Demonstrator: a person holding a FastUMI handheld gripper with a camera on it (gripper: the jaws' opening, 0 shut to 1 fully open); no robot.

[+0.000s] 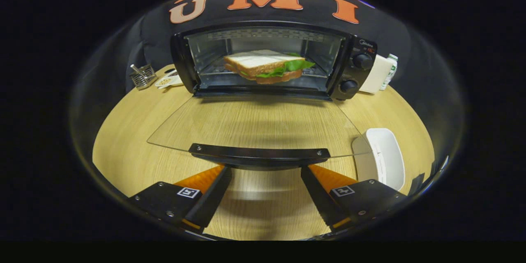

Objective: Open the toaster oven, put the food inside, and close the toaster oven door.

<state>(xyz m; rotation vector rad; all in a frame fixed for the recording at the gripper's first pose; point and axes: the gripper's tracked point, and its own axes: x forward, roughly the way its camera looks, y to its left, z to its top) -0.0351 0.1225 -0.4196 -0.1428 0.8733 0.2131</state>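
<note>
A: Where is the food sitting relative to the tongs [263,172]?

B: The sandwich [267,67] is resting on the rack inside the toaster oven [273,61], straight ahead and well beyond the fingertips. The food step is looking done.

A: And the door?

B: The glass door [254,125] is lying flat, hinged down toward the tongs over the table [123,148]. Its handle bar [259,156] is running crosswise, left to right, just ahead of the fingertips and spanning the gap between them.

A: What are the tongs doing?

B: They are standing apart, holding nothing, one finger at each end of the handle. I cannot tell whether the tips are sitting under it or just short of it.

A: So the closing move?

B: My judgement: it is turning on that crosswise handle. The lift needs to come from below its free edge, swinging up and away toward the oven.

A: Anything nearby?

B: A white dish [386,158] is lying just right of the door's corner; it is looking like the one thing a wide sweep could clip.
</note>
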